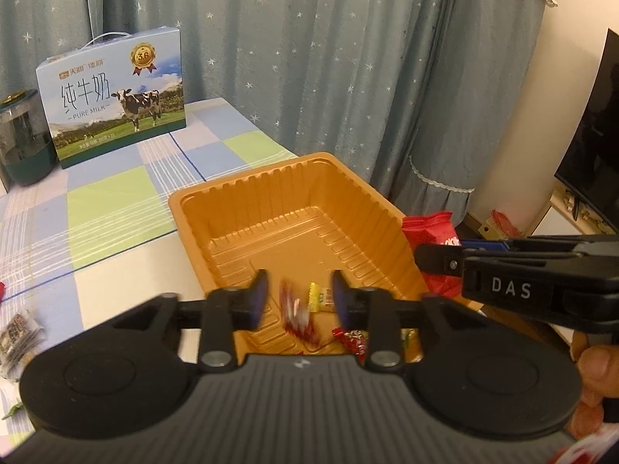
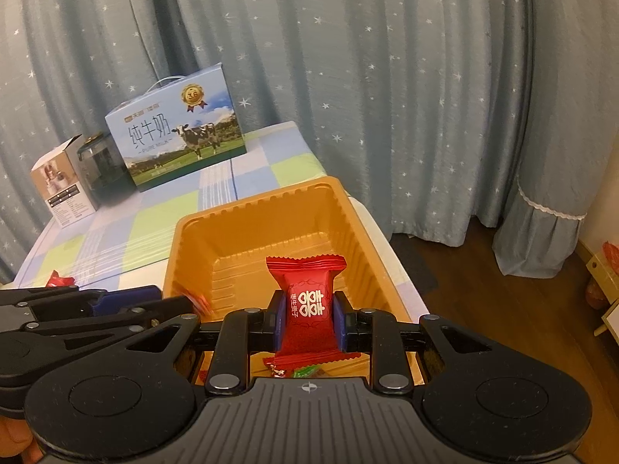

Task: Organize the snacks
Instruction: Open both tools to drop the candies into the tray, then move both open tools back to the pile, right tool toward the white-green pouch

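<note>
Red packet [image 2: 307, 305] upright above orange tray [image 2: 348, 239] holding candies [image 1: 350, 338].

Tray [image 1: 216, 201] on table [image 1: 116, 208], near its right edge. Milk box [image 1: 116, 96] behind tray, far left; jar [image 1: 23, 135] left of box. Sweets [image 1: 350, 338] in tray's near end. Packet [image 2: 307, 305] above tray, between right gripper [image 2: 307, 319] pads. Blurred wrapper [image 1: 296, 309], possibly falling, between left gripper [image 1: 300, 299] fingers, apart from both.

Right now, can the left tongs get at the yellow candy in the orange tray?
Probably yes. The left tongs stand open above the orange tray, with the yellow candy just beyond them. A blurred red candy between the fingers partly crowds the path.
</note>
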Demonstrator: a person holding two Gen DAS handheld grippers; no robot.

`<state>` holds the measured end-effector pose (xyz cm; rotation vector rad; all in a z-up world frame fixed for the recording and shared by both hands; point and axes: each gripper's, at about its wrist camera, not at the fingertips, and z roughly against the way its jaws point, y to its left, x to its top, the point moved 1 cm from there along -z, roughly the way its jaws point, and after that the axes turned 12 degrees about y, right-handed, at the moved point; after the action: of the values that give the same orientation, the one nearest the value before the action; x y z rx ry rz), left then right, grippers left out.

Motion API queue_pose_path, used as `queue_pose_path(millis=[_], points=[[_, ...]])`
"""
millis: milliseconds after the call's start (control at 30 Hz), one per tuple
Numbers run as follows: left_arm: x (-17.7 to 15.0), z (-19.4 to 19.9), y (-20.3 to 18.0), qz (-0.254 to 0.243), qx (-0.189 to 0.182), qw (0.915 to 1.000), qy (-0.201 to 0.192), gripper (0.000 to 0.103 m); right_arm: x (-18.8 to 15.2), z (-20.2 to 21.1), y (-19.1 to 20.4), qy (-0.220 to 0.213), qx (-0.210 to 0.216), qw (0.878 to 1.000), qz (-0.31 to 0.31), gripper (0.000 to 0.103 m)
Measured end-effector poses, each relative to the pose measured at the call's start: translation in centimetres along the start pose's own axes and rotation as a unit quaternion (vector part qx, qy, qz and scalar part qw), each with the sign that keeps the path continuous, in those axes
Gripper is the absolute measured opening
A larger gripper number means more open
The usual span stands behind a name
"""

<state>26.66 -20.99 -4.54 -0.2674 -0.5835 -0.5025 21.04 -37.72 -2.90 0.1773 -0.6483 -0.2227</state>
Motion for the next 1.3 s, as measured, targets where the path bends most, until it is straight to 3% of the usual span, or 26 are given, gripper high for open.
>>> queue_pose_path(millis=[267,367,433,567,700,767,800,833,1133,1300], points=[[-1.6,1.6,2.5,0.026,0.023,0.9994,-0.001,0.039,-0.1,0.0,0.2,0.002,0.005,1.0,0.001,0.025],[-2.4,2.5,3.5,0.038,0.031,0.9988,-0.004,0.046,0.0,-0.1,0.8,0.003,0.008,1.0,0.006,0.025],[-3.0,3.1,4.2,0.052,0.03,0.9982,-0.006,0.057,0.1,-0.1,1.2,0.004,0.011,1.0,0.01,0.025],[-3.8,4.2,5.2,0.066,0.031,0.9973,-0.006,0.057,0.2,-0.4,1.9,0.006,0.017,1.0,0.016,0.025],[-4.5,5.1,5.9,0.072,0.04,0.9965,-0.012,0.067,0.8,-1.0,2.0,0.008,0.043,0.999,0.007,0.026],[-4.8,5.4,6.3,0.078,0.043,0.996,-0.015,0.072,0.9,-0.9,1.8,0.005,0.049,0.999,-0.008,0.04],[-5.0,5.6,6.4,0.08,0.043,0.9958,-0.016,0.073,0.9,-0.6,1.7,-0.002,0.053,0.998,-0.013,0.06],[-5.2,5.9,6.6,0.082,0.044,0.9956,-0.017,0.076,1.0,-0.3,1.6,-0.009,0.058,0.998,-0.015,0.066],[-8.2,8.7,7.7,0.098,0.064,0.9929,-0.022,0.089,0.0,2.9,3.4,-0.017,0.072,0.997,-0.011,0.066],[-10.4,11.1,8.9,0.113,0.086,0.9896,-0.024,0.091,-1.4,4.6,6.0,-0.022,0.085,0.996,0.008,0.066]])
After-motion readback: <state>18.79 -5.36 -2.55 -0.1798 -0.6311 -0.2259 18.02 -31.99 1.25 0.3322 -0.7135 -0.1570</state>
